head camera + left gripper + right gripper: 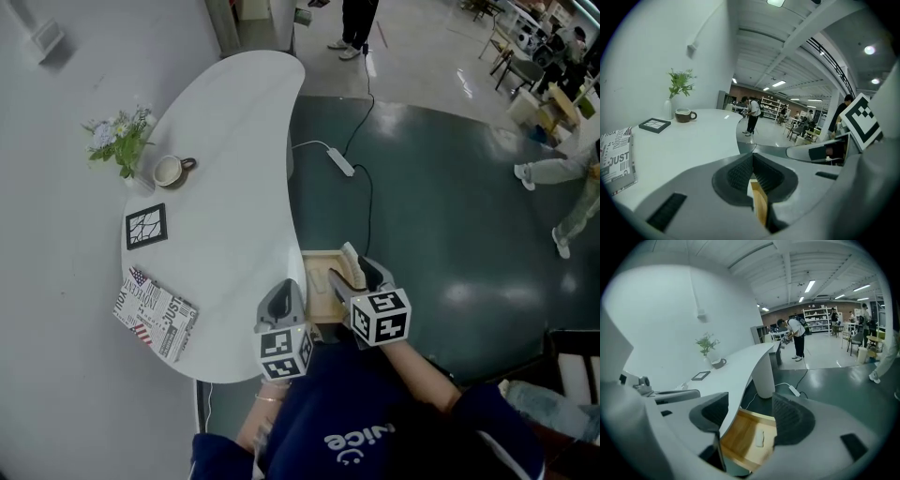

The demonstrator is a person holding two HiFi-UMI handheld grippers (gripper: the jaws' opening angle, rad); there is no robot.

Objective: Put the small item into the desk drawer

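A white curved table (225, 131) runs from near to far, with a wooden drawer (323, 254) pulled out from its right edge at the near end. The small item (760, 439), a pale oblong piece, lies flat on the drawer's wooden floor, towards its right side, with nothing touching it.

The right gripper (356, 277) hangs above the open drawer. In the right gripper view its jaws stand wide apart with nothing between the pads, and the drawer floor and the small item show in the gap below them.

The left gripper (285, 286) is at the table's near right edge, just beside the drawer's left wall. In the left gripper view its jaws are closed pad to pad, and a strip of the drawer's wood shows in the gap behind and below the tips. I cannot tell whether the left gripper touches that wood.

On the far left of the table a small vase of flowers (122, 142) stands by the wall, with a brown cup (169, 171) just to its right. Nearer lies a black-framed square (145, 225), and nearer still a printed booklet (155, 314) rests at the table's left edge. A white power strip (339, 161) lies on the dark floor to the right of the table, its cable trailing towards the drawer.
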